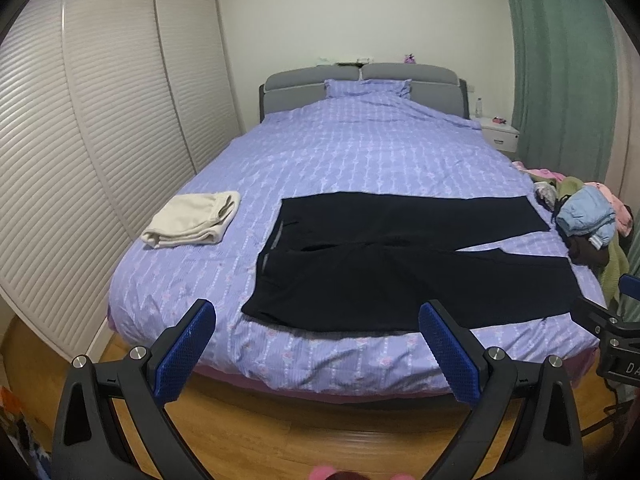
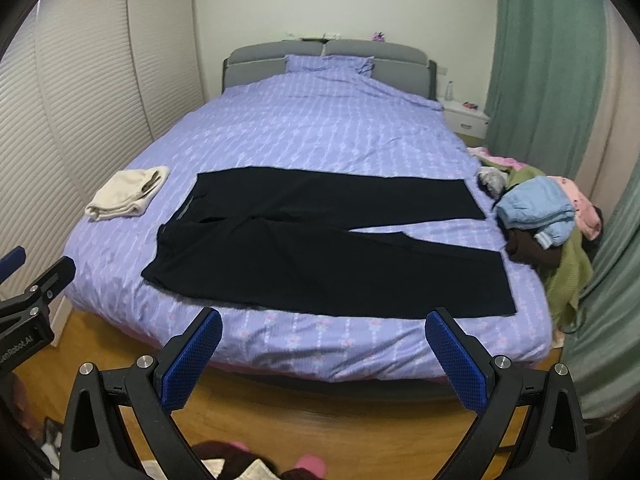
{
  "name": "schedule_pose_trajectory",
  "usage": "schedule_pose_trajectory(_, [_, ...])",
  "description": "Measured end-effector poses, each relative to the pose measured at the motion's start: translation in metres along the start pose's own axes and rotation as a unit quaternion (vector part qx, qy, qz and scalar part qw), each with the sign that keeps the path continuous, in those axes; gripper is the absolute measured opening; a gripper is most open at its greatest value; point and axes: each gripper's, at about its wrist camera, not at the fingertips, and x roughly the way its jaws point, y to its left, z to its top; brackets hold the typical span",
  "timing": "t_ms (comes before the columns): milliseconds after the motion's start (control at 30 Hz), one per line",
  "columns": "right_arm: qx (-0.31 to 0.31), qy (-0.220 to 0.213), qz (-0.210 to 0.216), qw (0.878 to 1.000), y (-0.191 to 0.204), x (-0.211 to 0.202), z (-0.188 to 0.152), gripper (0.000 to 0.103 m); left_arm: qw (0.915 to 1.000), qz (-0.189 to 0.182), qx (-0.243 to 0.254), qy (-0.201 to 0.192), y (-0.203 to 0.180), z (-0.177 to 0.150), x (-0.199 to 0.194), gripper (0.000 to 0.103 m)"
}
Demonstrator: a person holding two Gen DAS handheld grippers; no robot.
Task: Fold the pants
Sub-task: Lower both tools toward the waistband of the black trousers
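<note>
Black pants (image 1: 400, 264) (image 2: 320, 240) lie spread flat across the near part of the bed, waistband to the left, both legs stretched to the right with a narrow gap between them. My left gripper (image 1: 316, 320) hangs open in front of the bed's foot, short of the pants' near edge, nothing between its blue pads. My right gripper (image 2: 324, 326) is open too, held just off the foot of the bed below the near leg. Each gripper's body shows at the edge of the other's view.
The bed (image 1: 360, 140) has a purple patterned cover. A folded cream garment (image 1: 192, 220) (image 2: 128, 194) lies at the left. A heap of mixed clothes (image 1: 584, 216) (image 2: 536, 216) sits on the right edge. Louvred wardrobe doors stand left, green curtain right, wooden floor below.
</note>
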Motion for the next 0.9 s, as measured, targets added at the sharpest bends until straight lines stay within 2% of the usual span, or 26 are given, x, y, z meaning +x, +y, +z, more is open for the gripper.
schedule_pose_trajectory(233, [-0.009,0.023,0.014,1.000,0.039,0.060,0.011,0.103,0.9993,0.026,-0.004,0.025,0.042,0.003,0.057,0.103])
schedule_pose_trajectory(333, [0.001,0.039,0.010,0.999,0.054,0.093,0.021,0.103,0.9991,0.017,0.001,0.037,0.060,0.009,0.097,0.103])
schedule_pose_trajectory(467, [0.027,0.065,-0.008,0.997,0.070,0.134,0.036,0.103,0.9971,-0.012,0.010,0.075,0.078,0.023,0.156,0.103])
schedule_pose_trajectory(567, [0.039,0.074,-0.017,0.996,0.082,0.161,0.041,0.103,0.9942,-0.008,0.014,0.106,0.081,0.028,0.193,0.103])
schedule_pose_trajectory(667, [0.035,0.095,-0.020,0.995,0.093,0.193,0.038,0.103,0.9899,-0.006,-0.001,0.142,0.088,0.024,0.231,0.103])
schedule_pose_trajectory(900, [0.033,0.129,-0.011,0.991,0.098,0.267,0.016,0.103,0.9846,0.013,-0.009,0.174,0.085,-0.007,0.294,0.103])
